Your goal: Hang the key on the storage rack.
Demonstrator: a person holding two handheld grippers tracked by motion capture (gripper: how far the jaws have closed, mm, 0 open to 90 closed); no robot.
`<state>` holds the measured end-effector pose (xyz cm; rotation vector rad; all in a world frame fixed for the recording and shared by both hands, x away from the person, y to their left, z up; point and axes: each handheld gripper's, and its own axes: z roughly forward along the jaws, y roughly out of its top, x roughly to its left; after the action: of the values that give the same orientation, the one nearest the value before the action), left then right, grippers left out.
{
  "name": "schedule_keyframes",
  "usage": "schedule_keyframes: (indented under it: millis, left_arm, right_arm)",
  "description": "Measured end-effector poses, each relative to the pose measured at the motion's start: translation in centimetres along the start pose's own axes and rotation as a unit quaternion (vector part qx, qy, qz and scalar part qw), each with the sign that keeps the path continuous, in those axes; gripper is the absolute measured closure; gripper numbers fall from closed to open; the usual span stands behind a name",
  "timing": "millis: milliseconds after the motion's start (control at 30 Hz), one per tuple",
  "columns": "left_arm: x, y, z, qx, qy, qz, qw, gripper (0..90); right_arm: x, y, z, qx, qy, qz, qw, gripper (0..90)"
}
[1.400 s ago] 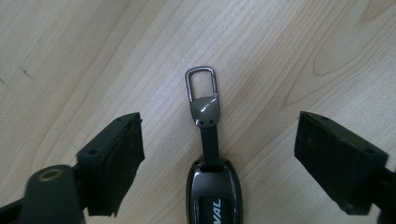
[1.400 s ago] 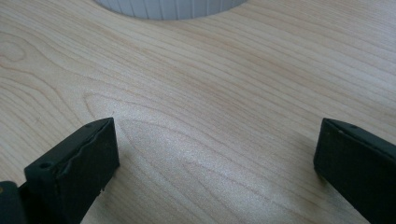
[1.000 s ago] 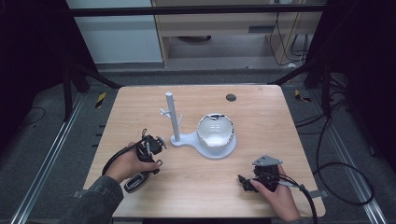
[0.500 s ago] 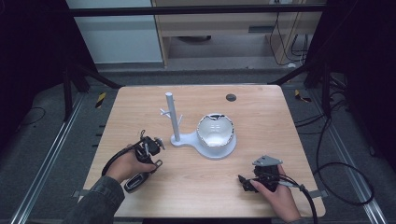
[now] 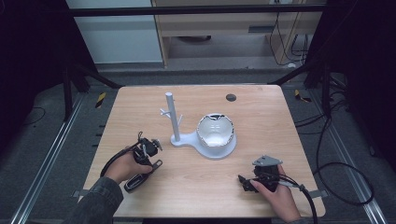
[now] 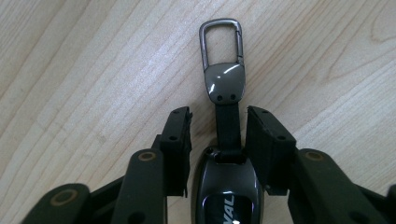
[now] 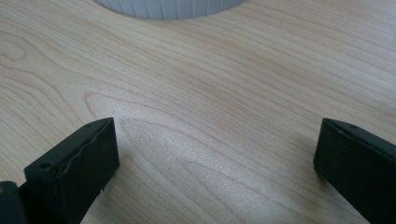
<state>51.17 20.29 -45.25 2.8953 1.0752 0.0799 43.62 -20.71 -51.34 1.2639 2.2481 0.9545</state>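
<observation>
step: closing on dark glossy key fob with black strap and metal carabiner clip (image 6: 227, 140) | left gripper (image 6: 218, 133): narrowed, just closing, strap between jaws, untouched | right gripper (image 7: 215, 154): wide, empty, over light wooden worktop (image 7: 196, 84) | next: pinch strap squarely, lift

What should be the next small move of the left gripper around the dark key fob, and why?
Probably close a little more. The left gripper has its jaws either side of the dark glossy key fob with black strap and metal clip; they have just been closing, yet gaps remain beside the strap, so nothing is gripped.
</observation>
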Motion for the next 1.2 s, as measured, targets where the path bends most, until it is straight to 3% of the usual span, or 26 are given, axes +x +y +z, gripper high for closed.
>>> schedule_keyframes:
  millis: [900, 967, 1167, 1200]
  left_arm:
    - [0.02, -0.02, 0.75, 0.003, -0.014, -0.001, 0.9999, 77.7]
    - [-0.03, -0.06, 0.68, -0.003, -0.005, -0.005, 1.0, 79.0]
    - [-0.05, -0.47, 0.53, -0.009, -0.002, -0.003, 1.0, 79.8]
    - [-0.06, -0.68, 0.46, -0.021, -0.001, -0.01, 0.9997, 79.9]
  right_arm:
    - [0.0, 0.0, 0.0, 0.0, 0.0, 0.0, 1.0, 0.5]
    - [0.0, 0.0, 0.0, 0.0, 0.0, 0.0, 1.0, 0.5]
    - [0.0, 0.0, 0.0, 0.0, 0.0, 0.0, 1.0, 0.5]
    - [0.0, 0.0, 0.0, 0.0, 0.0, 0.0, 1.0, 0.5]
